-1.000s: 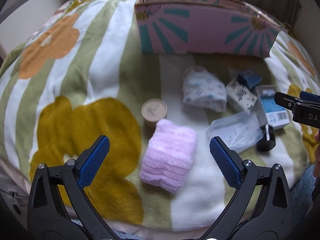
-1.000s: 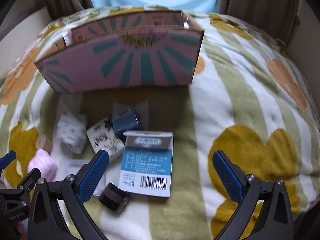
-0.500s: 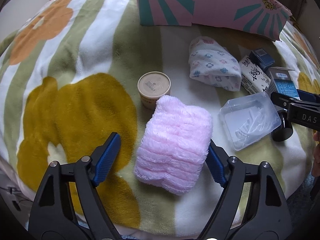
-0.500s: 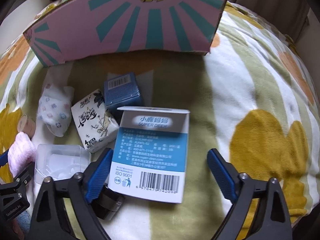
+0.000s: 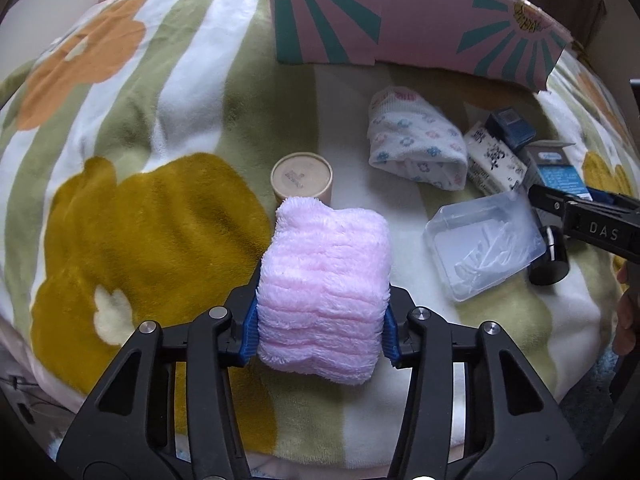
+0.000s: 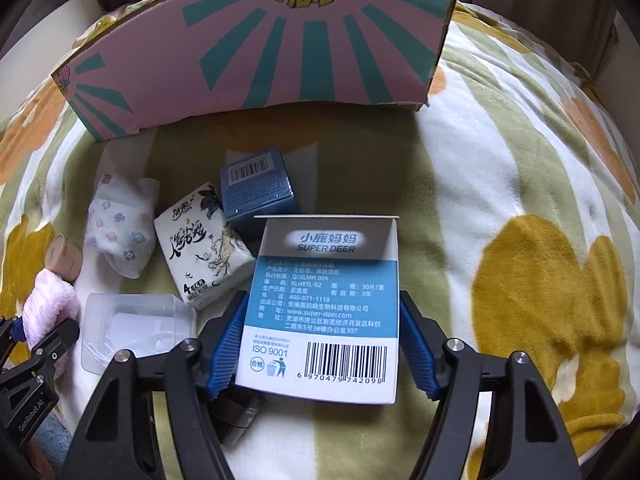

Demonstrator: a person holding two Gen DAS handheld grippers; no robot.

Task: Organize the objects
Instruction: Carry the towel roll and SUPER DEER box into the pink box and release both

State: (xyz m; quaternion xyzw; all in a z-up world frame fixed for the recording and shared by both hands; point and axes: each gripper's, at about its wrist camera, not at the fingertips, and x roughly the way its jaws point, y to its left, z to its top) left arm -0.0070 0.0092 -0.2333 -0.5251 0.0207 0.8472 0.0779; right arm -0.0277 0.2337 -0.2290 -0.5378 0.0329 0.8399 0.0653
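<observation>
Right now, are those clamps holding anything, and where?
Left gripper: jaws squeeze the pink towel at its near sides. Right gripper: jaws flank the blue-white box; contact unclear.

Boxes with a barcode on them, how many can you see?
2. The small dark blue box sits behind the tissue pack; the blue-and-white Super Deer box sits between the right gripper's fingers. Other barcodes may be hidden.

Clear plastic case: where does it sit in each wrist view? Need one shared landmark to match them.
Left wrist: the clear plastic case lies right of centre, on the blanket, with the pink fluffy towel to its left.
Right wrist: the case is at lower left, just left of the right tongs.
Shared landmark: the pink sunburst box stands at the top of both views.
</observation>
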